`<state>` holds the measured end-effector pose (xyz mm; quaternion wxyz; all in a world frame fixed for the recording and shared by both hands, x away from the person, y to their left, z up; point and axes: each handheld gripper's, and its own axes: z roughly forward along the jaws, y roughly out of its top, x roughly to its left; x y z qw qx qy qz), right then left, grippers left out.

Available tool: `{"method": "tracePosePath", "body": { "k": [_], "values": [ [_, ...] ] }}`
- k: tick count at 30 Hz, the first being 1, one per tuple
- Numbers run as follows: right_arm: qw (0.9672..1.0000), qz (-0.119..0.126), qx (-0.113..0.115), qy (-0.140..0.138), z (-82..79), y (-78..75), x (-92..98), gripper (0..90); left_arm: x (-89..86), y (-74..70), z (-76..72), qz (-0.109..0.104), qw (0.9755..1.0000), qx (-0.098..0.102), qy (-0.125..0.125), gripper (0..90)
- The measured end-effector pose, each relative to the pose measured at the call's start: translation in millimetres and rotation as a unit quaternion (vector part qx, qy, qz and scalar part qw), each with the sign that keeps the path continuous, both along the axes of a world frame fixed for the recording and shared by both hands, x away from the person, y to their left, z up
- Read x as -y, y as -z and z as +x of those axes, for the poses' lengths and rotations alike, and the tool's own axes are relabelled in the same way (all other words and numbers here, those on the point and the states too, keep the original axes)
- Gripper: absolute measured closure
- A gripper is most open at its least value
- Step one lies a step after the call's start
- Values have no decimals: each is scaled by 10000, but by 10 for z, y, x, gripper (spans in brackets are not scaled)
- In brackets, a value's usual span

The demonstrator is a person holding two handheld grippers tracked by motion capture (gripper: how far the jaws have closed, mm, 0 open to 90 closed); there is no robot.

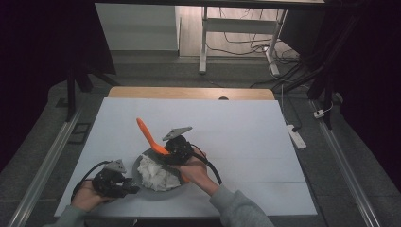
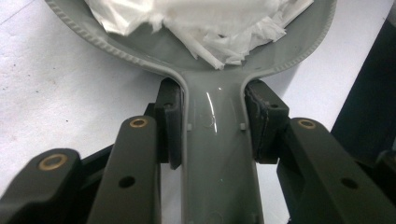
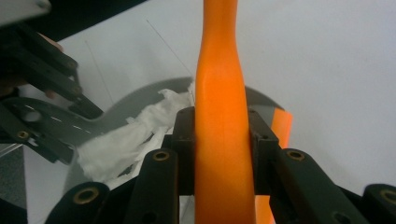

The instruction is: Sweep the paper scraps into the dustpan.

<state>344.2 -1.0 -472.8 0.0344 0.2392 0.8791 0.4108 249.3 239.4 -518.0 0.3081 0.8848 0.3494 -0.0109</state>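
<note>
A grey pan holding shredded white paper sits at the near middle of the white table. My left gripper is shut on the pan's handle, its pads pressing both sides where the handle meets the bowl. Above the pan's far rim, my right gripper is shut on an orange spatula whose handle slants up and away to the left. In the right gripper view the orange handle fills the jaws, with the pan, the paper and the left gripper beyond.
The white tabletop stretches wide to the right and far side, ending in a wooden edge strip. A desk frame and cables stand on the floor beyond. A power strip lies off the right edge.
</note>
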Motion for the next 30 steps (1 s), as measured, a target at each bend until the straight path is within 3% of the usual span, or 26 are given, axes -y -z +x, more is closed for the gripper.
{"method": "tracePosePath", "body": {
  "k": [10, 19, 24, 27, 30],
  "values": [
    [9993, 155, 172, 304, 65, -187, 249, 703, -12, 37, -29, -56, 9999, 74, -45, 617],
    [9986, 239, 229, 400, 93, -229, 345, 703, -13, 42, -33, -57, 9999, 84, -61, 617],
    [9985, 447, -168, 266, 83, -243, 379, 703, -13, 44, -31, -61, 9999, 72, -60, 617],
    [9991, 349, 86, 227, 40, -299, 396, 703, -12, 43, -33, -69, 9999, 69, -76, 617],
    [9986, 250, 251, 389, 77, -335, 469, 703, -11, 41, -34, -64, 9999, 69, -76, 617]
  ]
}}
